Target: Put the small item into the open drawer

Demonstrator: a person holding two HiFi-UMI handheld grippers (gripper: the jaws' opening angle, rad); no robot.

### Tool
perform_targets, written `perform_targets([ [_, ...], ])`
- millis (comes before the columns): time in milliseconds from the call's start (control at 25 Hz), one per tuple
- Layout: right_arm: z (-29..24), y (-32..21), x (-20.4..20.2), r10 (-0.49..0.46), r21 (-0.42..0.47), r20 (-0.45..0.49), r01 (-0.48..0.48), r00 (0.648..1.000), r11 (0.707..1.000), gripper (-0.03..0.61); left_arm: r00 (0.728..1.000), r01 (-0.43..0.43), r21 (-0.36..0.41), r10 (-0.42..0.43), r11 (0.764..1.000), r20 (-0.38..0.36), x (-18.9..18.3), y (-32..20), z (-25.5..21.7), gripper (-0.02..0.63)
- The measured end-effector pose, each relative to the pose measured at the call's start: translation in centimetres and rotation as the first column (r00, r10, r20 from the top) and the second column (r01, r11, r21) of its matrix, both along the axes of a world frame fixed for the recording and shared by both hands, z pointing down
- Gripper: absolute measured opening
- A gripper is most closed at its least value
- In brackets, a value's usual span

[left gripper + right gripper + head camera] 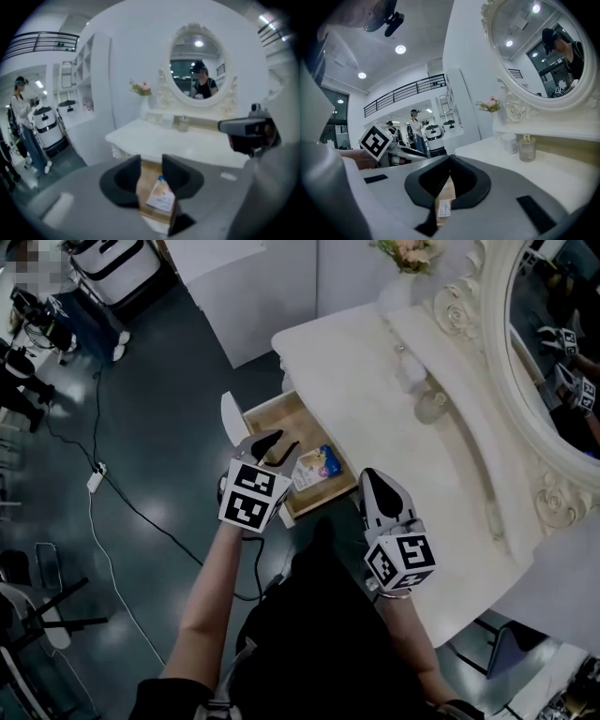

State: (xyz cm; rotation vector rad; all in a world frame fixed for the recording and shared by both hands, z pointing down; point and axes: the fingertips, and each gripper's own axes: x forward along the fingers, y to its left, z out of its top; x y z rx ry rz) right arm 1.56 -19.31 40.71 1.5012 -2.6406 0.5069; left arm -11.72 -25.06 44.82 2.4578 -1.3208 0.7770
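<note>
The wooden drawer point(270, 414) stands pulled out from the white vanity table point(394, 446). A small flat packet point(316, 468) with blue and yellow print lies inside it. My left gripper point(281, 444) hangs over the drawer just left of the packet. In the left gripper view its jaws point(151, 159) stand apart with a narrow gap, and the packet point(161, 197) shows below through it, not pinched. My right gripper point(367, 476) sits at the drawer's right corner by the table's front edge, shut and empty point(449, 159); drawer wood point(448, 187) shows beneath it.
On the tabletop stand a glass jar point(431, 407) and a white pot point(410, 371), behind them an ornate oval mirror point(562, 362) and flowers point(408, 251). A cable and power strip point(97, 479) lie on the dark floor. A person point(21, 122) stands beside white machines.
</note>
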Motion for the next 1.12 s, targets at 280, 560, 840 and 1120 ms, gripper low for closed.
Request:
perform_targets([
  [280,-1.6,1.1,-1.5,-0.026,0.044,-0.007,0.026,1.000,0.999,0.000,0.980,0.139,0.104,-0.121,0.985,-0.156,-3.2,3.1,-3.7,0.072],
  [560,-3.1,2.3,-2.9,-0.056,0.083,-0.015,0.057,0.998,0.995,0.000,0.948,0.247,0.143,-0.208,0.958,-0.241,-6.1,6.3,-5.2,0.015],
  [840,-3.9,3.9,-3.9,-0.075,0.110,-0.021,0.077,0.997,0.991,0.000,0.917,0.329,0.177,-0.269,0.927,-0.293,-8.2,9.2,-6.3,0.008],
  [1120,-4.2,5.1,-4.5,-0.088,0.127,-0.034,0.091,0.996,0.988,0.000,0.898,0.376,0.183,-0.309,0.908,-0.312,-9.3,11.0,-6.6,0.008],
])
